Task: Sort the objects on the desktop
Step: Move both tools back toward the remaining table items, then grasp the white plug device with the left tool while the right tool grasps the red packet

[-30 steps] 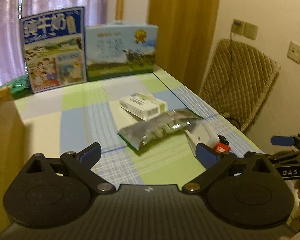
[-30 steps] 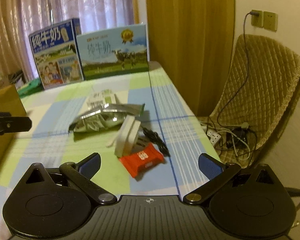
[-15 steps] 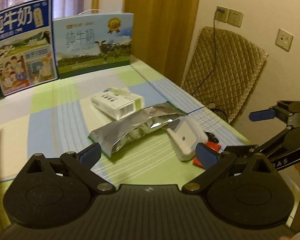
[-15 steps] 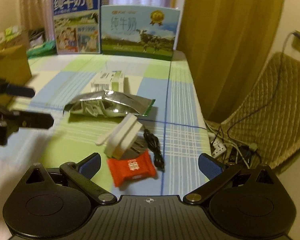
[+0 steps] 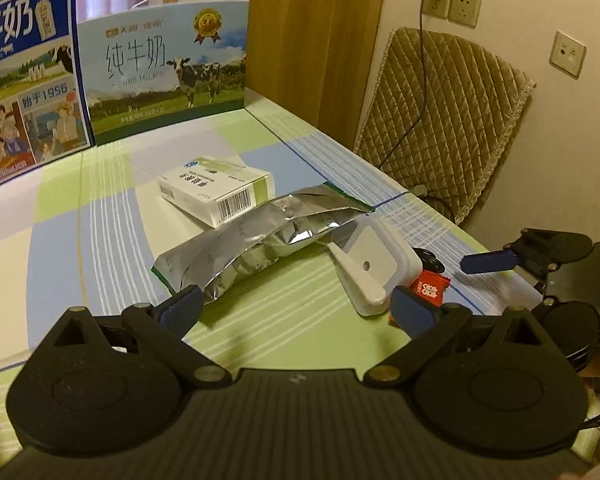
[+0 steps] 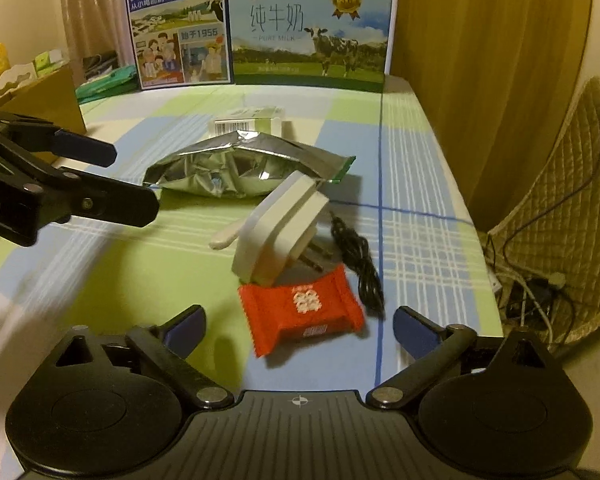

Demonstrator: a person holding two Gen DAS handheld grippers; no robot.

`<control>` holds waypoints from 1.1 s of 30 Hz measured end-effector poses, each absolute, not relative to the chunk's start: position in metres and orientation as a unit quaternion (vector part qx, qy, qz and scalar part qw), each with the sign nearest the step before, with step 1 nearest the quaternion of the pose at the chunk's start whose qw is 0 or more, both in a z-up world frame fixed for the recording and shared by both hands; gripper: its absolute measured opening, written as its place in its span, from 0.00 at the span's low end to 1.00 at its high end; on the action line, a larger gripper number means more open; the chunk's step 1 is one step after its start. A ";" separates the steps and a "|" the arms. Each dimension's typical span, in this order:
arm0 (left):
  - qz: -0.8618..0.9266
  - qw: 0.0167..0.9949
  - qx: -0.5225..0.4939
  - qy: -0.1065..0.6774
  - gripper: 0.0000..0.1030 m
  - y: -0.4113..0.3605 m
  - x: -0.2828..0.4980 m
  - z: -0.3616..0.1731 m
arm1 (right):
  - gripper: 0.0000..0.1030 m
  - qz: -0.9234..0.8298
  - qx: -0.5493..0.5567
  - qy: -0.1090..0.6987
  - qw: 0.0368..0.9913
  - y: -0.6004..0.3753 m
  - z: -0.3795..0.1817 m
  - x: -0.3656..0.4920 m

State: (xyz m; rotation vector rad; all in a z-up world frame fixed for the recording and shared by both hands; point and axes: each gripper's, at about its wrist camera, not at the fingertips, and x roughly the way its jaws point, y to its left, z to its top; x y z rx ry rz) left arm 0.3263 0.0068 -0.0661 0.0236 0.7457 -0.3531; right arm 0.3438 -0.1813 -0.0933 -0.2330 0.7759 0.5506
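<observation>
A silver foil pouch (image 5: 260,240) (image 6: 236,168) lies mid-table, with a white medicine box (image 5: 216,190) (image 6: 246,122) just behind it. A white plug adapter (image 5: 374,260) (image 6: 280,232) leans beside a coiled black cable (image 6: 358,260). A red candy packet (image 6: 300,308) (image 5: 430,290) lies nearest the right side. My left gripper (image 5: 296,308) is open, hovering just short of the pouch and adapter. My right gripper (image 6: 298,326) is open, with the red packet just ahead between its fingers. Neither holds anything.
Two milk cartons (image 5: 164,68) (image 6: 176,28) stand at the table's far edge. A brown cardboard box (image 6: 48,96) sits at the left. A quilted chair (image 5: 448,120) and floor cables (image 6: 532,292) are beyond the table's right edge (image 6: 452,184).
Both grippers moved forward and lower toward the objects. The red packet now lies just ahead between the right fingers, and the pouch and adapter are closer to the left fingers.
</observation>
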 end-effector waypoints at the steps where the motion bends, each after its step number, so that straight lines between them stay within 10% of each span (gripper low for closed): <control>1: -0.171 0.915 0.007 0.364 0.95 0.009 0.327 -0.067 | 0.91 0.265 -0.113 0.370 0.883 -0.181 -0.094 0.346; 10: -0.171 0.913 0.010 0.369 0.95 0.012 0.327 -0.067 | 0.87 0.290 -0.114 0.352 0.883 -0.172 -0.103 0.368; 19: -0.158 0.914 0.001 0.373 0.95 0.026 0.325 -0.066 | 0.44 0.338 -0.120 0.336 0.871 -0.148 -0.101 0.361; 27: -0.163 0.914 0.016 0.372 0.93 0.027 0.324 -0.070 | 0.47 0.395 -0.170 0.321 0.844 -0.122 -0.095 0.326; 33: -0.198 0.913 0.042 0.353 0.90 0.010 0.329 -0.075 | 0.73 0.340 -0.175 0.313 0.869 -0.145 -0.093 0.318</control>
